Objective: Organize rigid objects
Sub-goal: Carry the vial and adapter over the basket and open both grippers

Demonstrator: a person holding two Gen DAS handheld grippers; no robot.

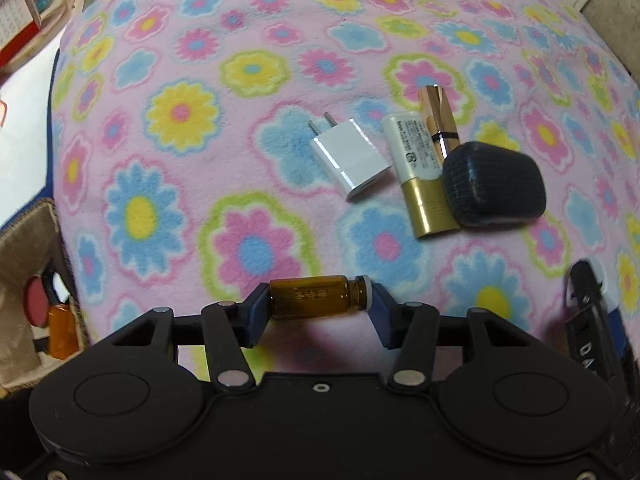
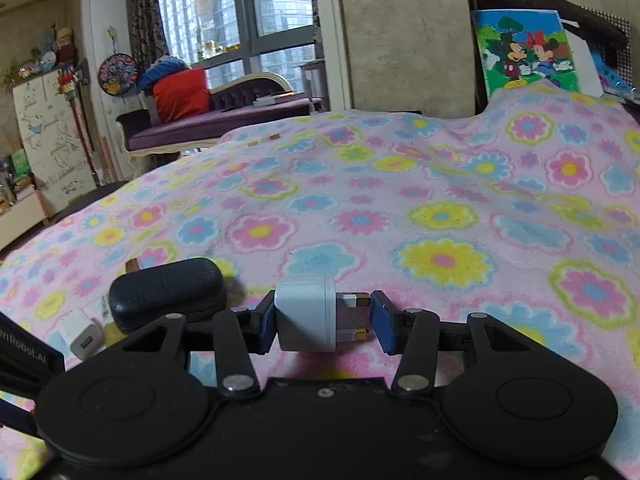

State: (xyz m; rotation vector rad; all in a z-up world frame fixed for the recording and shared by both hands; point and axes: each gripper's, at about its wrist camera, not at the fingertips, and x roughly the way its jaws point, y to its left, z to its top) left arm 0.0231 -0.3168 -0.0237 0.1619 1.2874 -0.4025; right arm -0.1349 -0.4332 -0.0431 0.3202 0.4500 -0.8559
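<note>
Left wrist view: left claw (image 1: 320,305) clamped end to end on an amber glass vial (image 1: 316,297), lower centre, above the flowered fleece blanket (image 1: 200,60). At centre right, a white USB charger (image 1: 349,159), a white-and-gold tube (image 1: 420,176), a rose-gold lipstick (image 1: 438,120) and a dark zip case (image 1: 494,184), clustered and touching. At lower left, a fabric box (image 1: 28,264) with items inside.

Right wrist view: right claw (image 2: 323,320) shut on a white three-pin plug adapter (image 2: 308,318), pinched body against prongs. Dark case (image 2: 168,292) at lower left.

Risks: smooth vial slipping lengthwise; adapter pivoting on its prongs.
</note>
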